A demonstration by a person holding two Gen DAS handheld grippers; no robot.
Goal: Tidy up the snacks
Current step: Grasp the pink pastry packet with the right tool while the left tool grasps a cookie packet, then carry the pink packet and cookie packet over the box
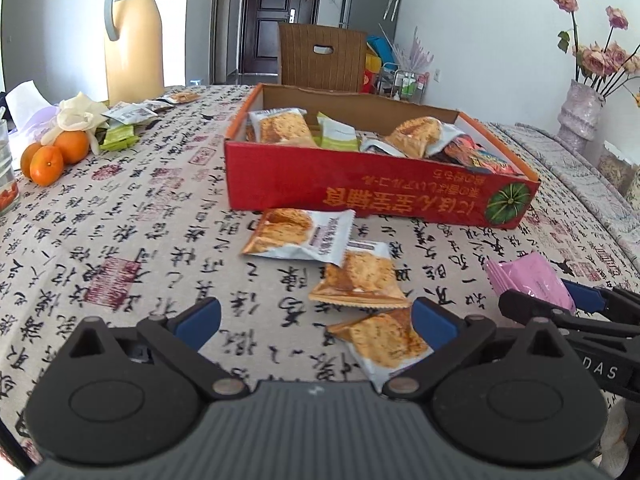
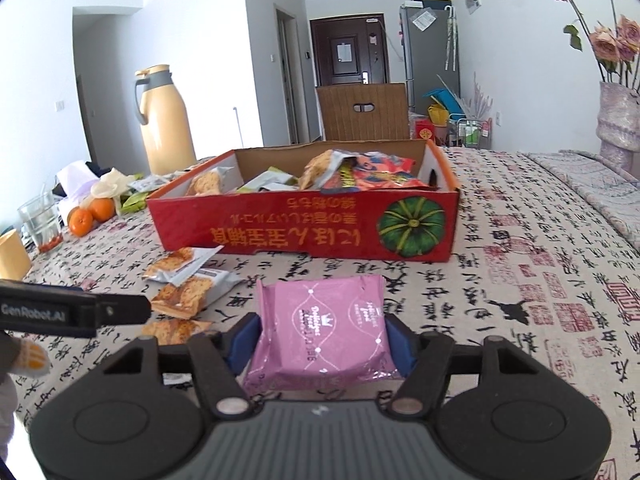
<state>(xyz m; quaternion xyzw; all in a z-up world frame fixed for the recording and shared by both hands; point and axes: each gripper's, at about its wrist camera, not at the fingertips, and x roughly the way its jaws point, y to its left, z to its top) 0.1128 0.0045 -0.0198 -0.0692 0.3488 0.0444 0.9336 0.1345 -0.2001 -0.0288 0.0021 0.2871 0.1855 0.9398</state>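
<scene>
A red cardboard box (image 1: 360,188) (image 2: 304,232) holding several snack packets stands mid-table. In front of it lie three cracker packets (image 1: 300,234) (image 1: 358,274) (image 1: 380,342) (image 2: 180,296). My left gripper (image 1: 316,322) is open and low over the cloth; the nearest cracker packet lies just inside its right finger, not pressed. My right gripper (image 2: 322,342) is shut on a pink snack packet (image 2: 324,328) (image 1: 532,284), with both blue pads against its sides. Its black fingers (image 1: 568,312) show at the right edge of the left wrist view. The left gripper's arm (image 2: 80,312) shows at the left of the right wrist view.
A yellow thermos jug (image 1: 134,36), oranges (image 1: 56,156), green packets (image 1: 118,136) and a glass (image 2: 40,220) crowd the far left. A vase of flowers (image 1: 580,112) stands far right, and a wicker chair (image 1: 320,56) behind the table. A calligraphy-print cloth (image 1: 160,240) covers the table.
</scene>
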